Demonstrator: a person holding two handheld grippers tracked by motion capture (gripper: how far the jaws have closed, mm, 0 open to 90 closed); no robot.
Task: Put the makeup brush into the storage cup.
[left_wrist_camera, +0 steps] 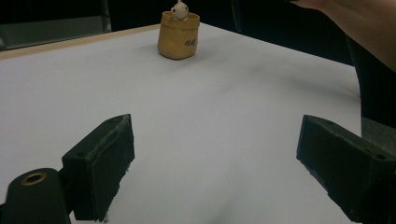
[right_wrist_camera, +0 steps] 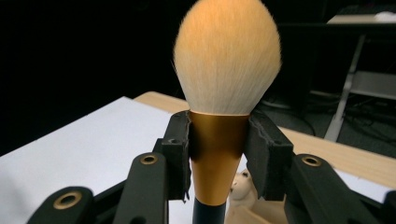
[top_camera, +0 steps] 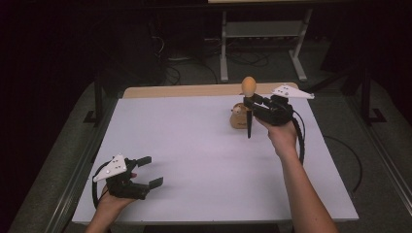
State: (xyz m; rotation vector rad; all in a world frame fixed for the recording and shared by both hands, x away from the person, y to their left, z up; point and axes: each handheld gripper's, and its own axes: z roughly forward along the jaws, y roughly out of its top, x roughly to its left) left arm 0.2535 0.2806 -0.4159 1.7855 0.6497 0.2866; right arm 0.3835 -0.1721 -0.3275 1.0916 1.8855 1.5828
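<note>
- The left hand-held gripper [top_camera: 146, 171] rests low over the desk [top_camera: 194, 160] at about 7 o'clock, its jaws spread wide with nothing between them; it looks idle, well apart from the work.
- The right hand-held gripper [top_camera: 252, 103] is up at about 1 o'clock, jaws clamped on the gold ferrule of a makeup brush [right_wrist_camera: 218, 140], which stands upright with its pale bristles on top and its dark handle pointing down.
- The step in hand seems to be carrying the brush to the holder; the handle tip hangs just beside it, not yet inside.
- The next move calls for lining the handle up over the opening, lowering it straight and only then letting go.
- The small tan holder [left_wrist_camera: 178, 35] stands at the far right, with a little white figure [left_wrist_camera: 180, 9] peeking out of its top; what else it holds cannot be told.
</note>
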